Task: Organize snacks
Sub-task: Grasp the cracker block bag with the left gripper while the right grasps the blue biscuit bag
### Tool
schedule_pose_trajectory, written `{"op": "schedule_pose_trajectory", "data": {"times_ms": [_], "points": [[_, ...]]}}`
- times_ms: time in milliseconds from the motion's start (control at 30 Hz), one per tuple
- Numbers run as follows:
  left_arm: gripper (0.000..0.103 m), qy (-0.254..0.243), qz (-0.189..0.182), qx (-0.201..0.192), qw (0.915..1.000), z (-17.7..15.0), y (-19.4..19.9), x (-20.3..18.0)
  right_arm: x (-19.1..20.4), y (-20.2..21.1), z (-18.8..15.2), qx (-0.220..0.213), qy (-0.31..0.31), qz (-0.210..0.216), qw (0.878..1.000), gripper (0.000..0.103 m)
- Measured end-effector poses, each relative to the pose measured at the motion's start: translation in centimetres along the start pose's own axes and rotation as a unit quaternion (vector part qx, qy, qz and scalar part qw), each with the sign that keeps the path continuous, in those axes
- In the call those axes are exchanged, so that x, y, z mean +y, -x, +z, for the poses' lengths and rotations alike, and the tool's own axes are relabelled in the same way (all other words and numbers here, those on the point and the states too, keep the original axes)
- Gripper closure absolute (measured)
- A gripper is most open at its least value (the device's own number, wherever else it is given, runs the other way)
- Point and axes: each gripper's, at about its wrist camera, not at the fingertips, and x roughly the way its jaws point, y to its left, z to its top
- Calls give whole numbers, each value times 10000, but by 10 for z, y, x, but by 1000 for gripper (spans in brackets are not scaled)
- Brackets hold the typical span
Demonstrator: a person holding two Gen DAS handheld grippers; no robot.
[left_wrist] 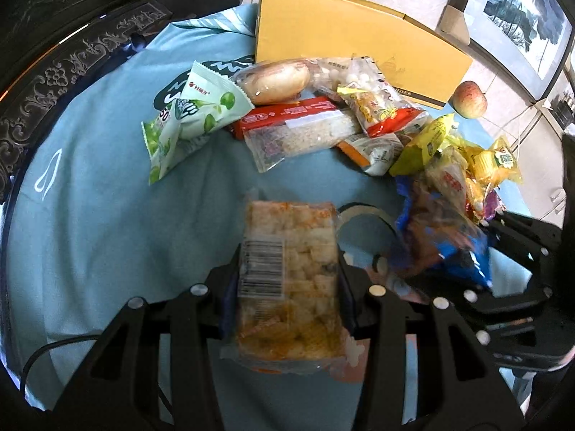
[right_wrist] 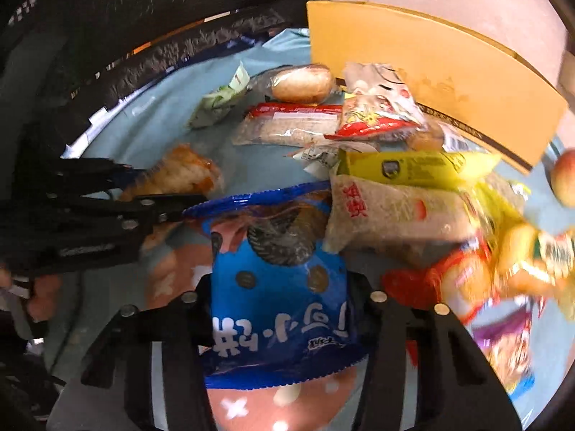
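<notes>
My left gripper [left_wrist: 287,280] is shut on a clear pack of orange-dusted puffed rice cake [left_wrist: 291,273], held above the blue cloth [left_wrist: 107,197]. My right gripper [right_wrist: 280,298] is shut on a blue cookie bag [right_wrist: 276,287], which also shows blurred at the right of the left wrist view [left_wrist: 442,248]. In the right wrist view the left gripper [right_wrist: 169,201] with its rice cake pack [right_wrist: 179,174] is at the left. A pile of snack packs [left_wrist: 341,118] lies beyond both grippers, in front of a yellow box [left_wrist: 352,36].
A green pea snack bag [left_wrist: 187,115] lies left of the pile, a wrapped bun [left_wrist: 276,80] behind it. An apple [left_wrist: 469,100] sits right of the yellow box. Yellow and red packets [right_wrist: 413,194] crowd the right side. Dark carved furniture [left_wrist: 72,54] borders the cloth at left.
</notes>
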Motion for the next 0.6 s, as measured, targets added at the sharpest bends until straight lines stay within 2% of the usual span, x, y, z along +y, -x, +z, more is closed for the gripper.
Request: {"op": "schedule_pose_trajectory", "data": {"times_ms": [233, 367, 500, 600], "points": [[58, -132, -42, -148, 9998, 0, 22, -11, 2, 51, -17, -352, -180, 262, 9989, 53], [58, -340, -117, -324, 9988, 10, 43, -26, -7, 89, -14, -736, -266, 93, 9969, 53], [58, -484, -335, -490, 9971, 32, 68, -43, -23, 127, 1, -1222, -433, -107, 9915, 53], [58, -661, -332, -662, 9951, 54, 89, -58, -36, 151, 15, -1499, -567, -193, 9869, 53]]}}
